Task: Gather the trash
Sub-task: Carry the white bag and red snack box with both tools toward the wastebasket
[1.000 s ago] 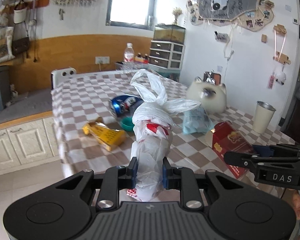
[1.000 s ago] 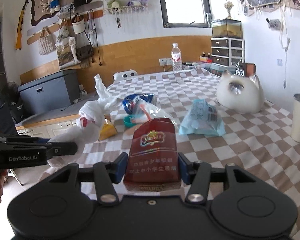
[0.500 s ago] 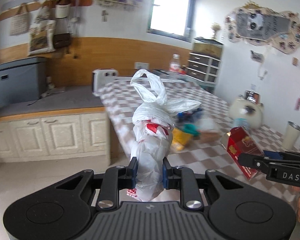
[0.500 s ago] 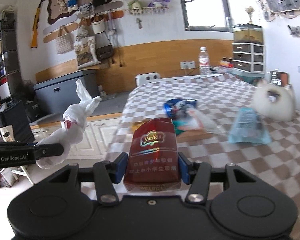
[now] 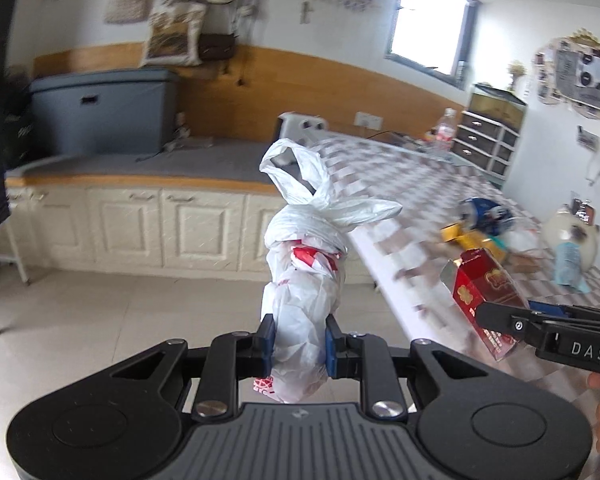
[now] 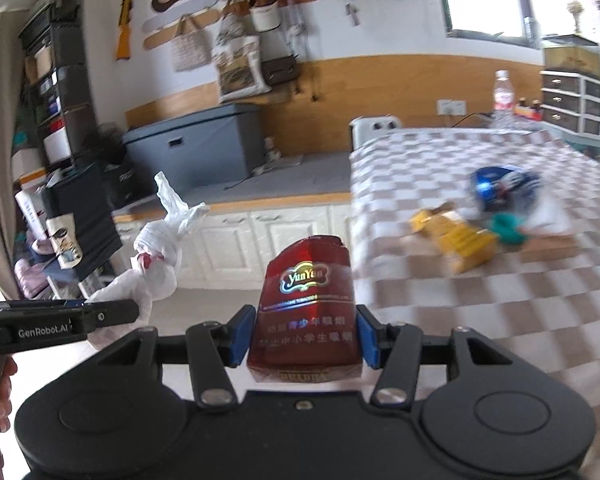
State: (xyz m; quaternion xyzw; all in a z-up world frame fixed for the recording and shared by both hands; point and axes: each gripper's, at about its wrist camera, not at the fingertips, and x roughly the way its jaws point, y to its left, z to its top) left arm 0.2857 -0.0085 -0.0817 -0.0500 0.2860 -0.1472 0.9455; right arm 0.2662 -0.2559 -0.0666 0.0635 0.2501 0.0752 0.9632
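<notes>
Checkered-cloth table [image 6: 440, 168], brown and white squares. On it: yellow carton [image 6: 456, 240] lying flat, blue snack bag [image 6: 500, 188] behind it, teal item [image 6: 506, 228] just beside the carton, clear water bottle [image 6: 503, 92] upright at far end. Motion-blurred.

The red pack [image 6: 306, 312] clamped in your right gripper [image 6: 303, 338] says "YunYan" in shiny letters, with Chinese lines under it too blurry to read. Your left gripper [image 6: 112, 314], off to its left, reads "GenRobot.AI". From the left wrist view, the right one shows "DAS".
</notes>
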